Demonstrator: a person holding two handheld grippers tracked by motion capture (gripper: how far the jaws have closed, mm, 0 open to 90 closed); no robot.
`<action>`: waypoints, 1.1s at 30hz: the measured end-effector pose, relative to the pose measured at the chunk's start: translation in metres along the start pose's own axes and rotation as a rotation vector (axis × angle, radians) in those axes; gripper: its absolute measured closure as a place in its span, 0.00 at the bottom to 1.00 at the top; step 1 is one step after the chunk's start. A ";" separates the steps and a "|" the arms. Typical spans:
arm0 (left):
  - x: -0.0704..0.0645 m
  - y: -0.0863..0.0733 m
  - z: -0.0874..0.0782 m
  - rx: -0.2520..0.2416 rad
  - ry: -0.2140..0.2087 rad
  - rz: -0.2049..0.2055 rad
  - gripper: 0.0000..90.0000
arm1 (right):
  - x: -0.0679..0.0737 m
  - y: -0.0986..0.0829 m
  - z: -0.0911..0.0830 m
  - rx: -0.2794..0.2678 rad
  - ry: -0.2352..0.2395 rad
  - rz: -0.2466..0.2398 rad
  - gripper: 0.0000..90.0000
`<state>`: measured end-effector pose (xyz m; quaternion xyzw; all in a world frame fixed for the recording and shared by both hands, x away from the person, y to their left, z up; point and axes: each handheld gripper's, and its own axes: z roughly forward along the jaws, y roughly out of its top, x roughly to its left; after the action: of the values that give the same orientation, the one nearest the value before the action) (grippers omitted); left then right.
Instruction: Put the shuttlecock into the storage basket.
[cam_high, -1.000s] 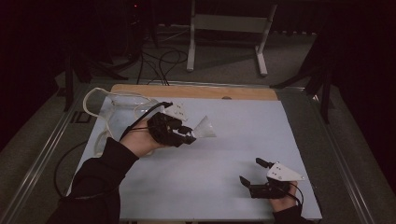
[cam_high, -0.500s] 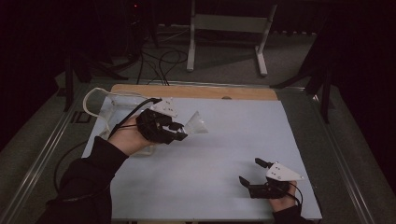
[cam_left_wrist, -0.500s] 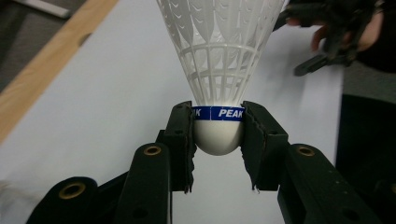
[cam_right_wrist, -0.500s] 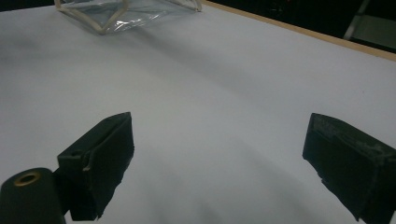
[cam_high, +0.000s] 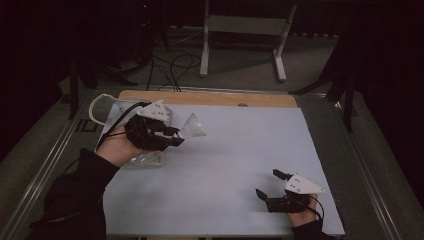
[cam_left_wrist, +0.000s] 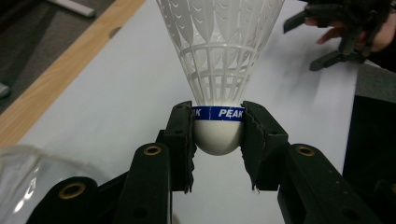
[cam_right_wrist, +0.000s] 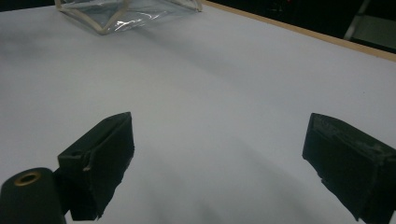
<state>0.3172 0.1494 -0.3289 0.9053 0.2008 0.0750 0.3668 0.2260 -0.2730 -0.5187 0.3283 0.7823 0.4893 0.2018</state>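
- High view: left claw (cam_high: 172, 137) was held above the table (cam_high: 240, 150) at its far-left part, w/ a white shuttlecock (cam_high: 191, 126) sticking out of its tip, skirt pointing right. Just behind and under the left hand (cam_high: 117, 147) lay a clear plastic container (cam_high: 107, 107) w/ a pale rim. Right claw (cam_high: 270, 186) sat low at the near-right of the table, jaws apart, nothing between them, well apart from the left one. Dark sleeve (cam_high: 75, 200) came in at bottom left. Floor beyond the table held a metal stand (cam_high: 245, 30) and cables (cam_high: 170, 65).
- Left gripper view: jaws were clamped on the shuttlecock (cam_left_wrist: 218, 70) at its rounded white cork base, one jaw on each side; a blue band reading "PEAK" ran round the base at the jaw tips. Mesh skirt rose toward top of frame. The other claw (cam_left_wrist: 303, 42) showed at top right, open. Clear container (cam_left_wrist: 28, 172) edged in at bottom left.
- Right gripper view: jaws stood wide apart over bare table (cam_right_wrist: 210, 93), gripping nothing. Clear container (cam_right_wrist: 121, 14) lay at the far edge, top left.
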 end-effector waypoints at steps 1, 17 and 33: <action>0.001 -0.001 -0.002 -0.006 0.011 -0.005 0.74 | 0.000 0.000 0.000 0.001 0.000 0.000 0.10; 0.009 -0.028 -0.025 -0.007 0.067 -0.059 0.74 | 0.000 0.000 0.000 0.004 0.002 0.002 0.10; 0.022 -0.066 -0.044 0.001 0.120 -0.145 0.74 | 0.001 0.000 0.001 0.008 0.001 -0.002 0.10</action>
<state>0.3042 0.2292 -0.3435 0.8825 0.2874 0.1020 0.3581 0.2261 -0.2720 -0.5186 0.3283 0.7845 0.4863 0.2006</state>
